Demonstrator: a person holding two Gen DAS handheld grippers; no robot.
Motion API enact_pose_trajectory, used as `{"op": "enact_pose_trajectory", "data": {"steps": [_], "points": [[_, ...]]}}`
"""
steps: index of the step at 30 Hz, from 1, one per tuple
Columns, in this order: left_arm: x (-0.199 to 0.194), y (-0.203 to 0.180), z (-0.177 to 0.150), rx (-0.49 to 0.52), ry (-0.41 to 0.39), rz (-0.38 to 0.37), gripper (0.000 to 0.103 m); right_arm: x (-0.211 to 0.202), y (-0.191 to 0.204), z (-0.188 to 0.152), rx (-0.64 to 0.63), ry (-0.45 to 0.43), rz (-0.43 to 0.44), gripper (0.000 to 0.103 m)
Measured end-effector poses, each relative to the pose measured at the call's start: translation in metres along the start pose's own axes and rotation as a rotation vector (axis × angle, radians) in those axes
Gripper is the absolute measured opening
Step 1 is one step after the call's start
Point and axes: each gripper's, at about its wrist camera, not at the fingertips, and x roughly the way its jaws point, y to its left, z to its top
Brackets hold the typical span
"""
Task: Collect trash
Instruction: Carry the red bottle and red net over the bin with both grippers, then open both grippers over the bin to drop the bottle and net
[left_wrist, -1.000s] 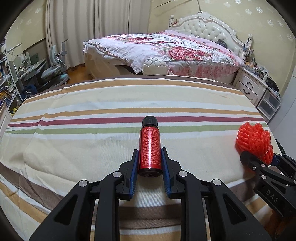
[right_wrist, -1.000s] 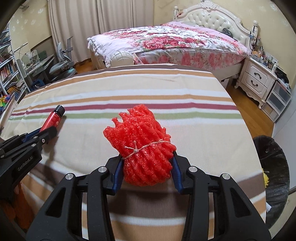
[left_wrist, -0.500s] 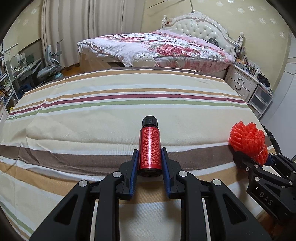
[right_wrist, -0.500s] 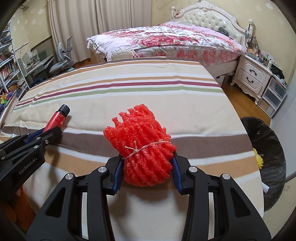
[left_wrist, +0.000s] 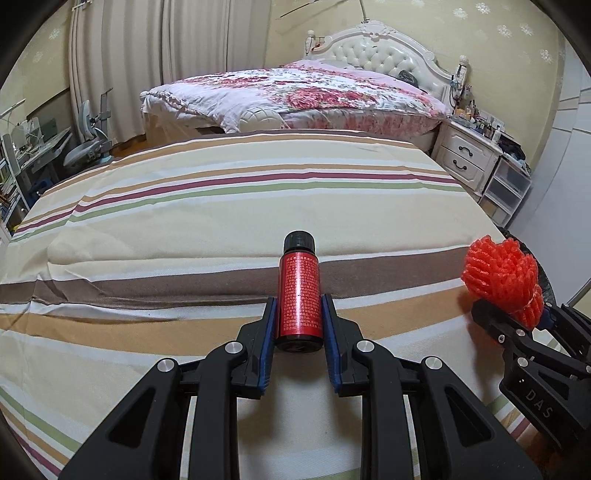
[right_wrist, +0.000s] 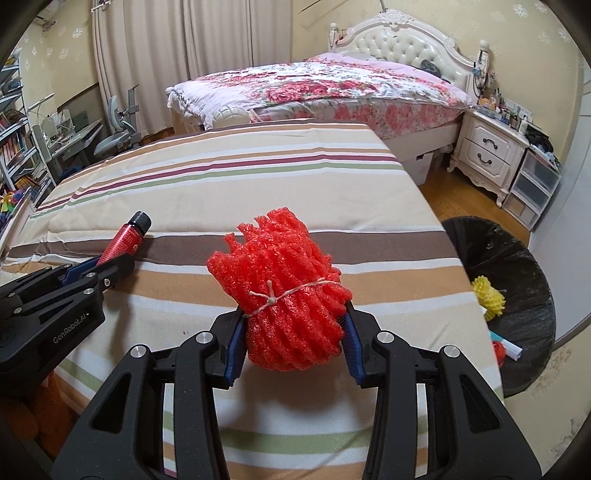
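On my far left I see a desk and chair (right_wrist: 118, 122) by the curtains, then the striped bedspread (left_wrist: 221, 206) filling the middle, with the floral bed (right_wrist: 332, 85) behind it and a white nightstand (right_wrist: 491, 151) to the right. Nothing lies on the spread between my grippers and its far edge.

My left gripper (left_wrist: 298, 328) is held low over the near stripes, pointing forward across the spread, its blue pads pinching the base of a red bottle (left_wrist: 299, 295). The bottle's long axis runs straight along the fingers, black cap away from me.

My right gripper (right_wrist: 293, 343) is level beside it, to the right, near the bed's right edge, clamped on both sides of a red foam net bundle (right_wrist: 284, 295) tied round with string. The bundle's frayed end points forward and slightly left.

Further right, on the floor just past the bed's edge, stands a black-lined trash bin (right_wrist: 524, 266) with a yellow foam net (right_wrist: 487, 297) inside.
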Motion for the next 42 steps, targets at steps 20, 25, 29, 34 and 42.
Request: {"op": "enact_pose_trajectory", "data": {"steps": [20,25,29,34,42], "points": [[-0.012,-0.095,0.021,0.155,-0.071,-0.122,0.025,-0.034,-0.094,-0.003,0.144,-0.093,-0.155,0.042],[-0.01,-0.128,0.03,0.204,-0.091,-0.162,0.025,-0.04,-0.124,-0.001,0.176,-0.115,-0.228,0.043],[-0.005,-0.152,0.038,0.227,-0.1,-0.196,0.025,-0.044,-0.146,0.001,0.194,-0.129,-0.279,0.043],[0.001,-0.182,0.047,0.26,-0.115,-0.23,0.025,-0.045,-0.173,0.003,0.236,-0.132,-0.31,0.043],[0.008,-0.225,0.053,0.32,-0.127,-0.251,0.025,-0.043,-0.199,0.005,0.279,-0.137,-0.344,0.043]]}}
